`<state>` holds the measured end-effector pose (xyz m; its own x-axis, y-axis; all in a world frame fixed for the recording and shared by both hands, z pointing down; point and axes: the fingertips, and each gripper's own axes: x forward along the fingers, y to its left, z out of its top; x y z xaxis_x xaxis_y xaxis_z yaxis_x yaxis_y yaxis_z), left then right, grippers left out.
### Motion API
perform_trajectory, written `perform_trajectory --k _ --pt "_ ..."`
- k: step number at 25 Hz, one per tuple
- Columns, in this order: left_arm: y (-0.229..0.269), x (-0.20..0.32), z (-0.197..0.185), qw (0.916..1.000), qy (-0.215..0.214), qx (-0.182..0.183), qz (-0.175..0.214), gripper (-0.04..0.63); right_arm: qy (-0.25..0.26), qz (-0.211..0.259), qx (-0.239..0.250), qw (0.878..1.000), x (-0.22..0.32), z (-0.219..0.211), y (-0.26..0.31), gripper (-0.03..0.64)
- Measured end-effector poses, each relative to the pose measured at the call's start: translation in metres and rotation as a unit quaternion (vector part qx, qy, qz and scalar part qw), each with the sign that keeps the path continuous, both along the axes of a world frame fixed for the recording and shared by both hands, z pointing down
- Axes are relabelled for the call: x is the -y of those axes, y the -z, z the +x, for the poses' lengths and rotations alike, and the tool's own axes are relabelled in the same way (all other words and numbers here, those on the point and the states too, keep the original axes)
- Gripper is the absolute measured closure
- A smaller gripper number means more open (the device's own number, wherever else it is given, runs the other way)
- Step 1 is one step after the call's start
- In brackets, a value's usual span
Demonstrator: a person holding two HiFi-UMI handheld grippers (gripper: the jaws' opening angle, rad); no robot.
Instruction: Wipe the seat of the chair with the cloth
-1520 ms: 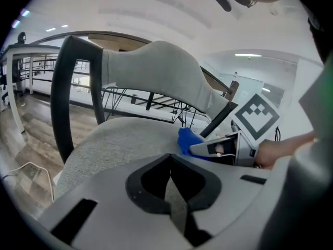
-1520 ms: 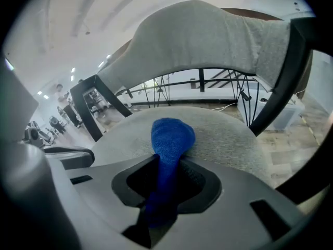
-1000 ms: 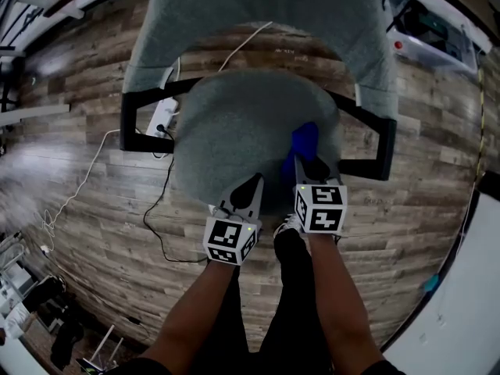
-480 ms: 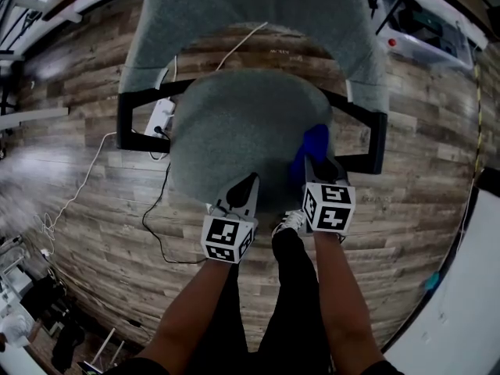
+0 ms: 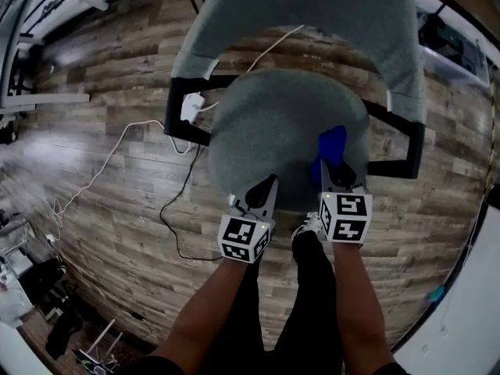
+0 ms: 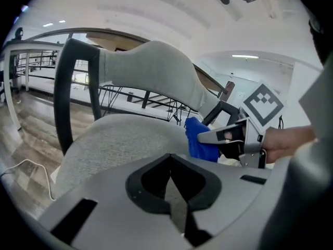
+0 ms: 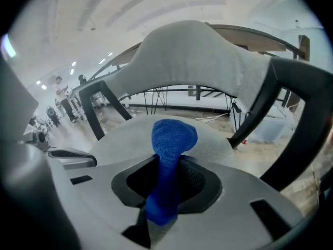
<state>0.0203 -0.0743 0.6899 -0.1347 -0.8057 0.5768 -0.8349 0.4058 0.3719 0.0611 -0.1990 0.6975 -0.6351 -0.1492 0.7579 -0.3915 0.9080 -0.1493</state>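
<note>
The right gripper [image 5: 331, 167] is dragging its clamped blue cloth [image 5: 331, 142] inward across the chair seat [image 5: 269, 127]. The left gripper [image 5: 268, 184] is idling closed beside it.

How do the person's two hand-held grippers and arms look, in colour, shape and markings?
The left hand-held gripper and the right hand-held gripper look alike: grey body, dark tapering jaws, and a white cube with black square markers. No cables show on them. The forearms have no sleeves; the trousers are dark.
</note>
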Motion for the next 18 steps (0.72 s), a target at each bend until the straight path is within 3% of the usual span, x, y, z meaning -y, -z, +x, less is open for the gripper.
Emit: perform_trajectory --k 10,18 --pt "0.004 -0.09 -0.067 0.9978 0.064 0.007 -0.017 0.588 0.088 -0.041 0.017 0.995 -0.128 -0.088 0.007 0.515" --pt "0.0 -0.153 -0.115 0.9954 0.088 0.018 -0.034 0.588 0.093 -0.116 0.047 0.988 -0.22 -0.139 0.005 0.515"
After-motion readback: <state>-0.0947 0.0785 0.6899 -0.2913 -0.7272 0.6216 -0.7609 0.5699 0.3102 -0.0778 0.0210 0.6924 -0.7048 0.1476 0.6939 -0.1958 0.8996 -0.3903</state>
